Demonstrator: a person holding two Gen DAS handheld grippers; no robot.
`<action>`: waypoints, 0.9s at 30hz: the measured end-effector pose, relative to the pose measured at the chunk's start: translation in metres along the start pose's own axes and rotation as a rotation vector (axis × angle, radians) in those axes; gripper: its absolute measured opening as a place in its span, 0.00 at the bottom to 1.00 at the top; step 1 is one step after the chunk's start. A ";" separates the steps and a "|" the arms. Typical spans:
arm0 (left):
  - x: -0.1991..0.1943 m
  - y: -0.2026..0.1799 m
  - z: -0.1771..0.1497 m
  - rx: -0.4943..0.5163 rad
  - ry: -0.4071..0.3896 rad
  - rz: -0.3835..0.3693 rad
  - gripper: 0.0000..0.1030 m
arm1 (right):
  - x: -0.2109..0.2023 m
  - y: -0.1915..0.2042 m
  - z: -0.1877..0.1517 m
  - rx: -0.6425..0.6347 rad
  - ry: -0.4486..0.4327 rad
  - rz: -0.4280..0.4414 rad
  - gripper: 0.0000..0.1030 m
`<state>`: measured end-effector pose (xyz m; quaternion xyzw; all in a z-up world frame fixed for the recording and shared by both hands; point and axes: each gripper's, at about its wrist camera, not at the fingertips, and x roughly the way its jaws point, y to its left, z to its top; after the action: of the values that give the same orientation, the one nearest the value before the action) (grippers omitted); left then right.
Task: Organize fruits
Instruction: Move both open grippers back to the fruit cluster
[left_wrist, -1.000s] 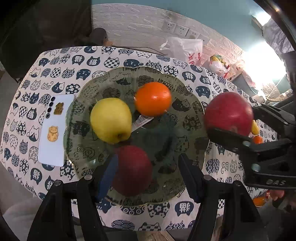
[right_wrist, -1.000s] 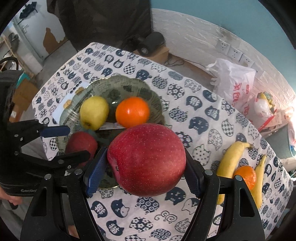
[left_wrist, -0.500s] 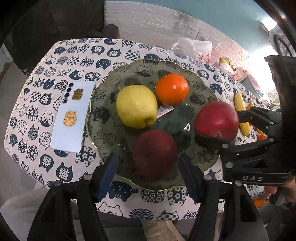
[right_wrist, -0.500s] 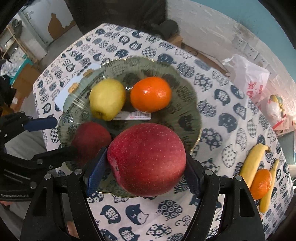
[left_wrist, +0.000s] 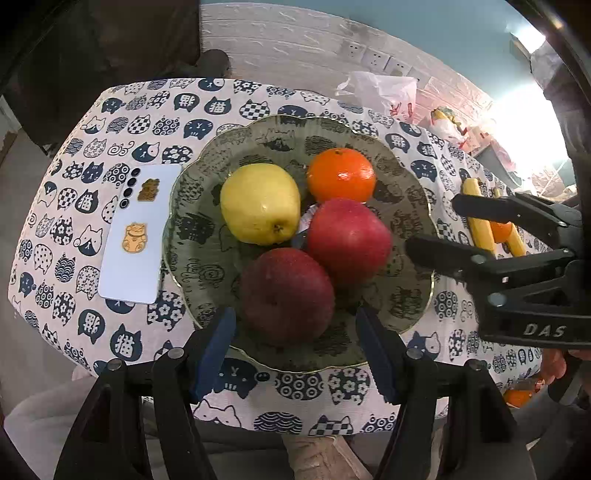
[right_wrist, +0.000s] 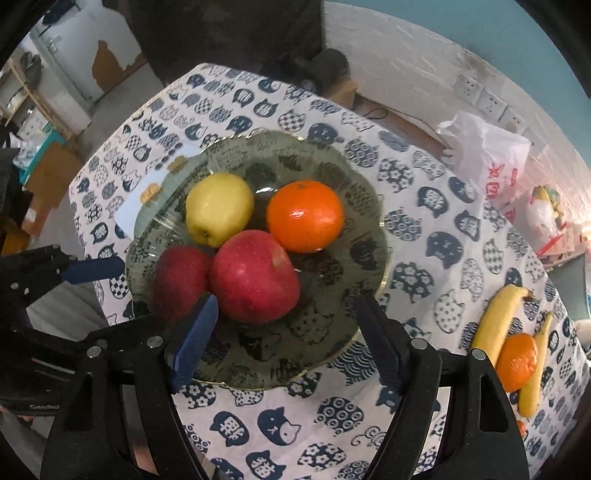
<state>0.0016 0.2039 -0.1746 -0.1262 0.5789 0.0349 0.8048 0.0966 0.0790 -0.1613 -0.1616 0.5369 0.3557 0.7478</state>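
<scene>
the right gripper (right_wrist: 284, 328) hangs over the plate (right_wrist: 365, 236), jaws opening, clear of the red apple (right_wrist: 255, 273) lying there. the left gripper (left_wrist: 295, 347) stands wide above the darker apple (left_wrist: 286, 295), empty.

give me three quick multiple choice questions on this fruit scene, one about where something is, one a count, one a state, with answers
1. Where does the phone lie?
A. on the cloth beside the plate
B. on the plate
C. under the bananas

2. How many fruits are on the plate?
A. two
B. four
C. six

3. What is between the right gripper's fingers?
A. a banana, pinched
B. an orange, pinched
C. nothing gripped

Answers:
1. A, it lies flat on the cat-print cloth by the plate's rim.
2. B, a yellow apple, an orange, a bright red apple and a dark red apple.
3. C, the jaws are opening and the bright red apple rests on the plate, clear of the pads.
</scene>
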 end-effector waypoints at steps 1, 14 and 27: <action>-0.001 -0.002 0.000 0.000 -0.001 -0.001 0.67 | -0.005 -0.003 -0.001 0.006 -0.009 -0.006 0.80; -0.024 -0.053 0.009 0.093 -0.055 -0.026 0.73 | -0.077 -0.043 -0.020 0.056 -0.147 -0.091 0.81; -0.061 -0.110 0.009 0.200 -0.139 -0.040 0.77 | -0.148 -0.080 -0.055 0.114 -0.252 -0.148 0.81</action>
<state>0.0125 0.1054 -0.0970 -0.0540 0.5199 -0.0305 0.8520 0.0899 -0.0636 -0.0575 -0.1122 0.4446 0.2860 0.8414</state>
